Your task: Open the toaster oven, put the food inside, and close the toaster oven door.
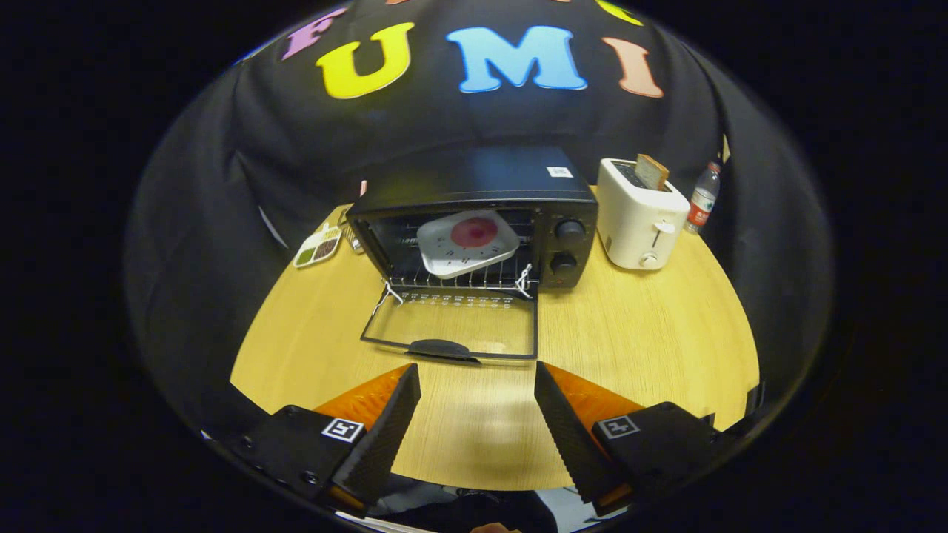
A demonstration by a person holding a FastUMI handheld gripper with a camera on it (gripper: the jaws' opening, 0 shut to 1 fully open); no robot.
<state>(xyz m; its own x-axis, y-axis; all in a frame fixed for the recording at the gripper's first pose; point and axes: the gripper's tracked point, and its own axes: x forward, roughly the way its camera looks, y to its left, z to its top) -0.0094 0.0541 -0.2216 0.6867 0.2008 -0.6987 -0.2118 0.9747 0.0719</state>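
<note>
Hand-held gripper (478, 385) wide open, empty, just short of door handle (442, 348). Toaster oven (474, 222) door (452, 326) down flat on worktop (652, 326). Plate of food (468, 242) already on rack. Judged left: shut door.

The single camera rode on the gripper (478, 374), behind and above its two fingers, which stood spread apart with nothing between them at the bottom of the view. It faced forward and slightly downward across the wooden table (666, 333), squarely toward the open front of the toaster oven (474, 222), whose lowered door (452, 322) lay just ahead of the fingertips. The fisheye lens stood at moderate range, taking in the white toaster (641, 218) to the oven's right and the booth wall (222, 185) beyond.
</note>
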